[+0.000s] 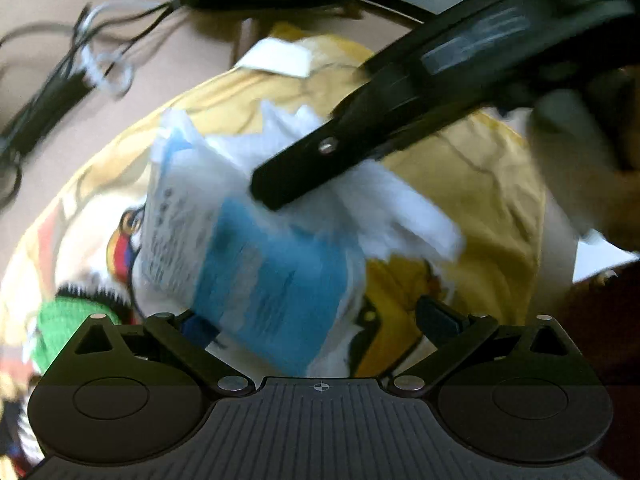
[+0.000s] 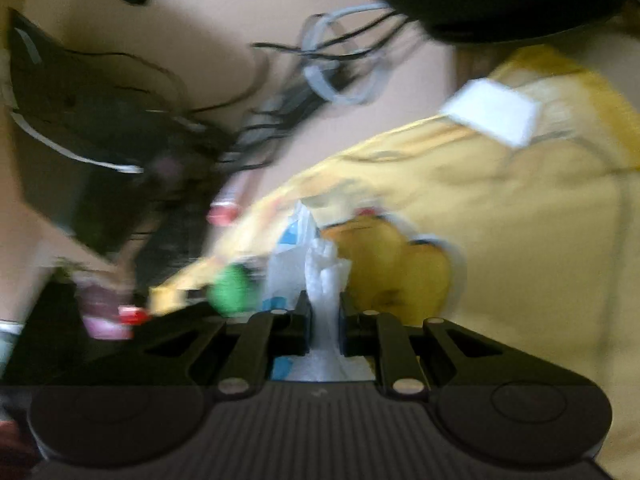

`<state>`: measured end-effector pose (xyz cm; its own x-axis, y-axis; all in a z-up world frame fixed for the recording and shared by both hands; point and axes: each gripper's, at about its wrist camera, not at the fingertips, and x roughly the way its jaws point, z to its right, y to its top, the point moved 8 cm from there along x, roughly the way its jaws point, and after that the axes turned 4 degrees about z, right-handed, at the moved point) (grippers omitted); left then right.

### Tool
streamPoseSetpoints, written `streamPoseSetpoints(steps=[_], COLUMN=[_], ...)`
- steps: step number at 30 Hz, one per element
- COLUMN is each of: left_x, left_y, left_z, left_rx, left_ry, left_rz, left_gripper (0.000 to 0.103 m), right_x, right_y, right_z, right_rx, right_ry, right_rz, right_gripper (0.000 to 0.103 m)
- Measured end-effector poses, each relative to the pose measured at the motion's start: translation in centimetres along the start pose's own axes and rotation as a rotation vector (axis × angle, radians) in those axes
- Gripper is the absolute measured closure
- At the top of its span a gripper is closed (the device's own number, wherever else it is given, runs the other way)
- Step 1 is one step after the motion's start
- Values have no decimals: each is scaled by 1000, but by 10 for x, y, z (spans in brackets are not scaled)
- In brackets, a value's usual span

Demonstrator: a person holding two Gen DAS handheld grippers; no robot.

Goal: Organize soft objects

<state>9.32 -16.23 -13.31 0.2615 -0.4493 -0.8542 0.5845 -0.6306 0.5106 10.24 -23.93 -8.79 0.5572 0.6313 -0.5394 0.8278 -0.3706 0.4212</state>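
A crinkled white and blue plastic packet (image 1: 272, 264) lies on a yellow printed cushion (image 1: 480, 184). In the left wrist view my right gripper (image 1: 276, 196) reaches in from the upper right, its tip on the packet's white top. The right wrist view shows my right gripper (image 2: 325, 304) nearly closed, with white plastic of the packet (image 2: 324, 276) pinched between its pads. My left gripper (image 1: 308, 312) stands wide open low in its view, with the packet's blue end between its fingers (image 1: 440, 316); the pads do not press on it. Both views are blurred.
A white label (image 1: 276, 58) is sewn on the cushion's far edge. A green knitted thing (image 1: 68, 320) lies at its left end. Tangled cables (image 1: 92, 68) and black devices (image 2: 80, 152) lie on the beige surface beyond. A hand (image 1: 572, 128) holds the right gripper.
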Motion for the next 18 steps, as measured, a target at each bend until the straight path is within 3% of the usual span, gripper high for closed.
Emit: streamPoseSetpoints(steps=[1,2,6,8,10,15,18], left_x=[-3,-3,-5,-7,-9,-16,-7], left_y=[0,0,0,-3,-4,2,0], left_z=[-2,-4,-9,-10,-11,-1,9], left_rx=[-19,-38,-79,-91,-113,-178,-132], left_ry=[-11,-21,-46,-53,-72,-226,-224], left_rz=[14,23,56,67,78,153,106], left_gripper=[1,1,0,0,0,0,0], right_x=[1,3,18,19,15,8,8], right_y=[-1,-1,-2,-1,1,8,7], right_z=[-9,-17,-32,-39,-48,-65,-67], right_rx=[-12,-34,-89,-97,-123,-156,-231], right_ry=[23,33,17,28,53,88,20], right_rz=[-6,-9,-30,-32,-23,-11,-1], right_gripper=[67,64,63,66,79,79,79])
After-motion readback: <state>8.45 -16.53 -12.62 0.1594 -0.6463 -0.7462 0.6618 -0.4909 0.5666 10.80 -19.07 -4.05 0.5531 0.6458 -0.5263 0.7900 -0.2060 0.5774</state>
